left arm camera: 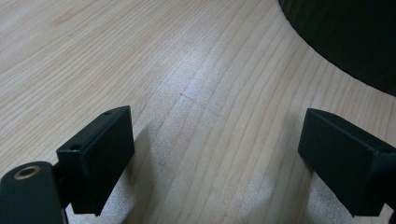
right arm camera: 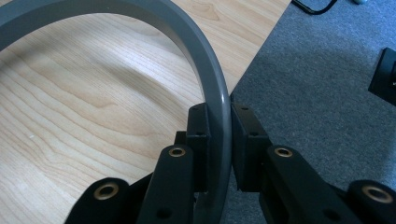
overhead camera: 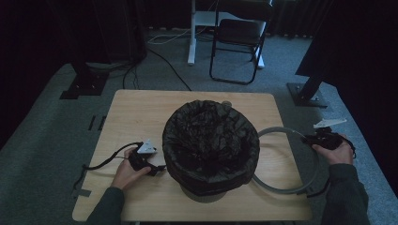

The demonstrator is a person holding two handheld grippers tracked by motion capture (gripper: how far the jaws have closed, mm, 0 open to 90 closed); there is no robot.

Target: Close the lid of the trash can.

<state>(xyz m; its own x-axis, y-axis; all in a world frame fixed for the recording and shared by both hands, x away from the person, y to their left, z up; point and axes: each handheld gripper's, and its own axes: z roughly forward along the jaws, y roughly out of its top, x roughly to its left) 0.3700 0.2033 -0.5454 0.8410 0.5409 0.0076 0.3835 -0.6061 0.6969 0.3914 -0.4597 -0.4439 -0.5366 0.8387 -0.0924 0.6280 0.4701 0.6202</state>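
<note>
Two hand-held grippers are flanking the lined bin (overhead camera: 210, 149): the right hand-held gripper (right arm camera: 219, 140) is clamping the grey ring (overhead camera: 300, 140) at its far-right edge, bin lying leftward; the left hand-held gripper (left arm camera: 215, 154) is resting released on the table (overhead camera: 136, 112).

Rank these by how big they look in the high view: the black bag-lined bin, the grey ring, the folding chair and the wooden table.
1. wooden table, largest by far.
2. black bag-lined bin.
3. grey ring, partly hidden behind the bin, so its rank against the bin is unsure.
4. folding chair, smallest here, though it stands farther from the camera.
</note>
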